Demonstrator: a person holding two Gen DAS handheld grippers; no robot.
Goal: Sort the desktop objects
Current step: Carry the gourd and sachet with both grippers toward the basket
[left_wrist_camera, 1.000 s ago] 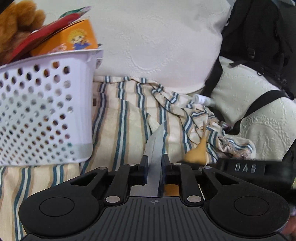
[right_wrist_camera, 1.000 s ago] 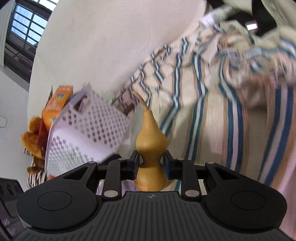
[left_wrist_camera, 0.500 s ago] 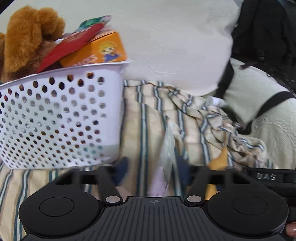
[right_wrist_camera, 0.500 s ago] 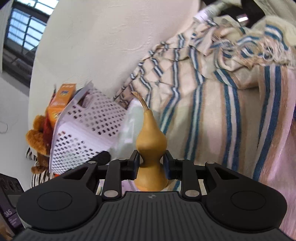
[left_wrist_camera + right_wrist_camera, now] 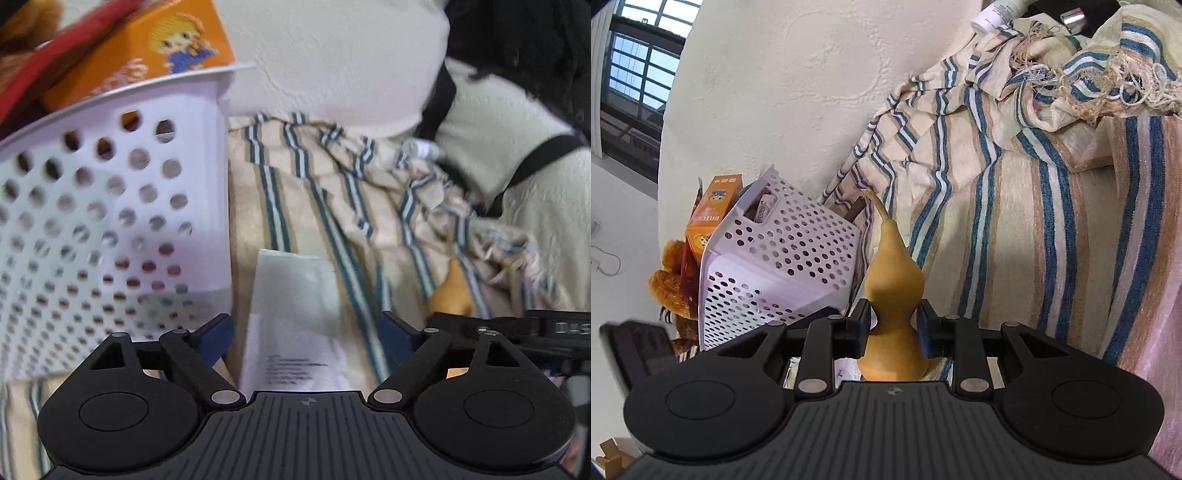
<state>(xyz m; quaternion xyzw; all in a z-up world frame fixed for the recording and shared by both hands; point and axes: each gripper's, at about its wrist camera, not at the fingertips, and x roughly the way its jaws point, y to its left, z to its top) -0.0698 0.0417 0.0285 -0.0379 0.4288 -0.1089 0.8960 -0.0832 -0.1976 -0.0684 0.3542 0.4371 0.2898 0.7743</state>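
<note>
Gourd (image 5: 892, 295) pinched in right gripper (image 5: 893, 325) over striped cloth (image 5: 1034, 240); left gripper (image 5: 306, 336) spread wide.

The orange box (image 5: 708, 218) in the white basket (image 5: 783, 266), at nine o'clock in the right wrist view, reads "BRICKS". Print on the white packet (image 5: 291, 317) is too blurred to read.

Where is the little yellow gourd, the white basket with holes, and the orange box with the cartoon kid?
gourd (image 5: 893, 273): right wrist view, on its upper bulb.
white basket (image 5: 110, 206): left wrist view, on its holed side wall.
orange box (image 5: 173, 48): left wrist view, on its cartoon face.
</note>
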